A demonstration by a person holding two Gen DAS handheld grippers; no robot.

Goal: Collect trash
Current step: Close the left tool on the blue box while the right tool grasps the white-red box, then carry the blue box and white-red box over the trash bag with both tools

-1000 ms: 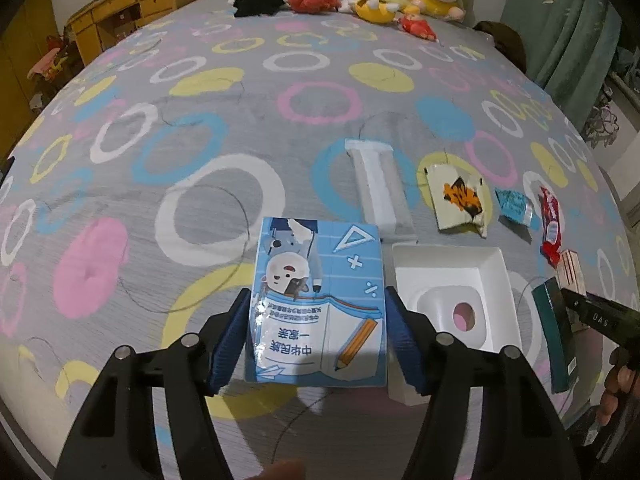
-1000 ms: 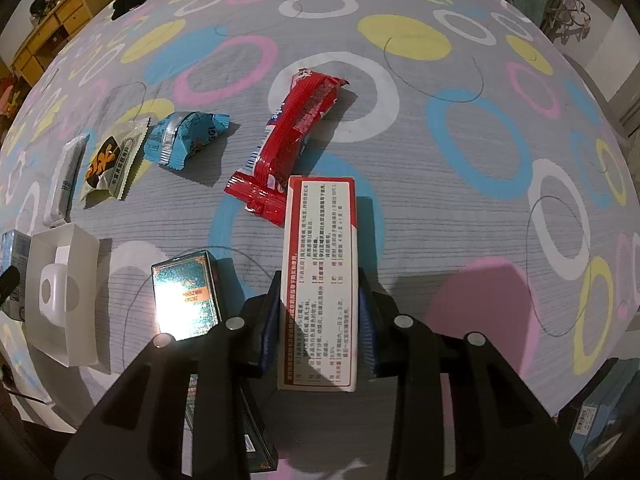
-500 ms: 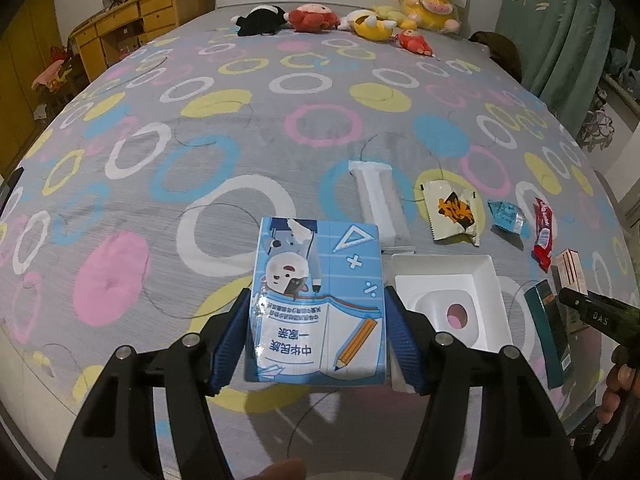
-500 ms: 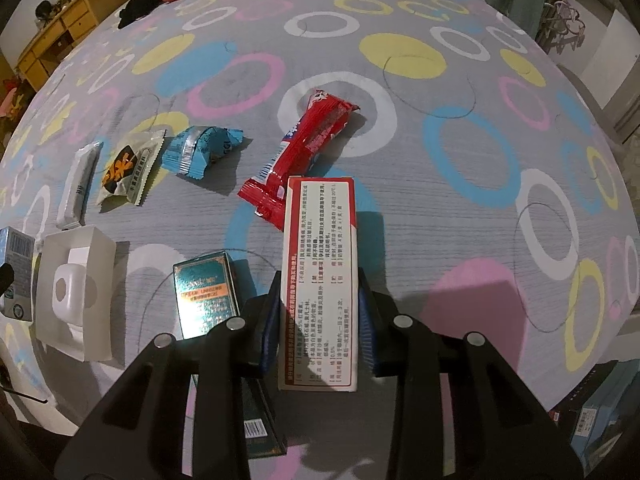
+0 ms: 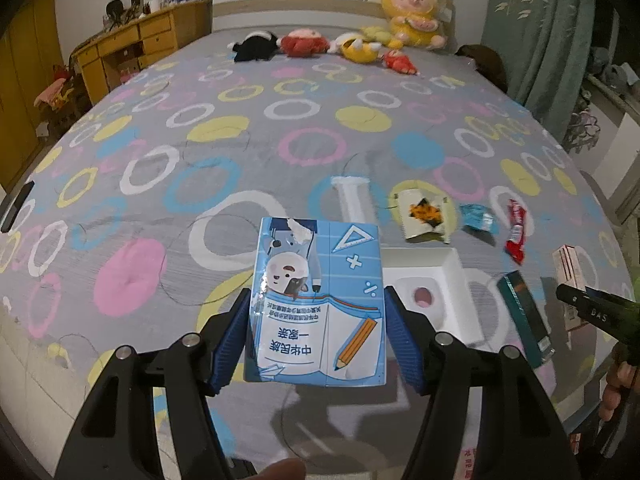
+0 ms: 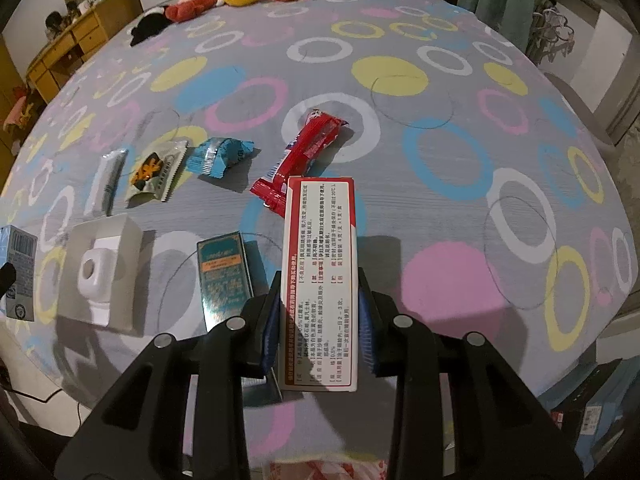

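Note:
My left gripper (image 5: pixel 316 340) is shut on a blue carton (image 5: pixel 318 304) with a cartoon print, held above the bed. My right gripper (image 6: pixel 318 328) is shut on a long red-and-white box (image 6: pixel 320 280), also held above the bed. On the bedspread lie a red wrapper (image 6: pixel 308 156), a blue wrapper (image 6: pixel 220 156), an orange-and-white packet (image 6: pixel 156 172), a white sachet (image 6: pixel 106 184), a white open box (image 6: pixel 100 272) and a teal box (image 6: pixel 224 276). The blue carton (image 6: pixel 16 272) shows at the left edge of the right wrist view.
The bed (image 5: pixel 240 140) has a grey cover with coloured rings. Plush toys (image 5: pixel 348 44) line the headboard. A wooden dresser (image 5: pixel 132 48) stands at the left and green curtains (image 5: pixel 540 28) at the right. The bed's near edge is just below both grippers.
Both grippers have risen and pulled back from the bed with their boxes still held. More of the room and the headboard shows now.

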